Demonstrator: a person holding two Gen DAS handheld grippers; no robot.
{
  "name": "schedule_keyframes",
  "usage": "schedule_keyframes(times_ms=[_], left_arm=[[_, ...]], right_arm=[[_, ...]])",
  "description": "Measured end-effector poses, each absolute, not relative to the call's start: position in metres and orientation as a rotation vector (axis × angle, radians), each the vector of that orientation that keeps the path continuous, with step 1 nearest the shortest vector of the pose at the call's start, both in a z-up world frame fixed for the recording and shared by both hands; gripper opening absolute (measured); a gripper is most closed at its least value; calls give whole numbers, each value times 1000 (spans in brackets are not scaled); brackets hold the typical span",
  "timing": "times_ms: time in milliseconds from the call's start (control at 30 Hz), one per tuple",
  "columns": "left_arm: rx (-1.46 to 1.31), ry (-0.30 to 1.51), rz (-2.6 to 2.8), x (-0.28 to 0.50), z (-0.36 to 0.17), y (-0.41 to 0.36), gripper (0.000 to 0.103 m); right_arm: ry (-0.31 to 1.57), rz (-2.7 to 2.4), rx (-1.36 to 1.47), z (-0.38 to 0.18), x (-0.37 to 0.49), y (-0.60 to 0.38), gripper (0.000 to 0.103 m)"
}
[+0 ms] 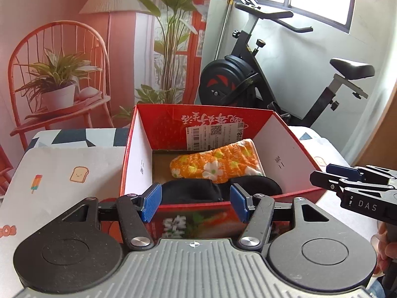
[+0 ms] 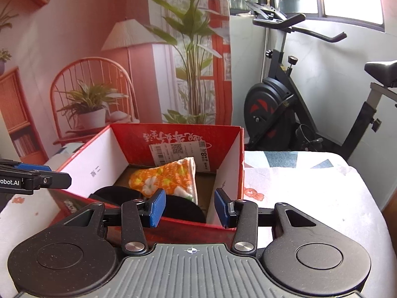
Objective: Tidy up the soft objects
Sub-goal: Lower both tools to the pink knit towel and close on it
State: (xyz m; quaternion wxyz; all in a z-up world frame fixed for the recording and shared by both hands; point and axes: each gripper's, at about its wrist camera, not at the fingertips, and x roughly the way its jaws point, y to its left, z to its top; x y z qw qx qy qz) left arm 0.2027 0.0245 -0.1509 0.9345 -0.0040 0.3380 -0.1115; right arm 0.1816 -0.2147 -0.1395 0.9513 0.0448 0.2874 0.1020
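Right gripper (image 2: 189,207) with jaws parted and empty at the near rim of a red box (image 2: 230,149) holding an orange floral cloth (image 2: 163,180) and black fabric (image 2: 182,209).

The left gripper (image 1: 194,202) points forward and tilts downward, its jaws standing apart with nothing between the blue pads (image 1: 151,204). The right gripper (image 2: 189,207) has the same pose, tilted downward, its jaws parted a little less widely, and its blue pads (image 2: 156,207) also grip nothing. The two grippers sit side by side at about the same height, each one's tip showing at the edge of the other's view. Part of a hand (image 1: 385,250) shows under the right gripper's body.
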Motion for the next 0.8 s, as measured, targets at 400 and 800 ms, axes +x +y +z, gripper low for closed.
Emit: schedule_keyframes(times_ms=[400, 800], left_arm=[[-148, 774, -251, 132, -181, 50, 59], [-286, 901, -211, 99, -236, 69, 59]], right_arm=[[648, 285, 150, -169, 108, -197, 40], [768, 304, 140, -210, 80, -185, 40]])
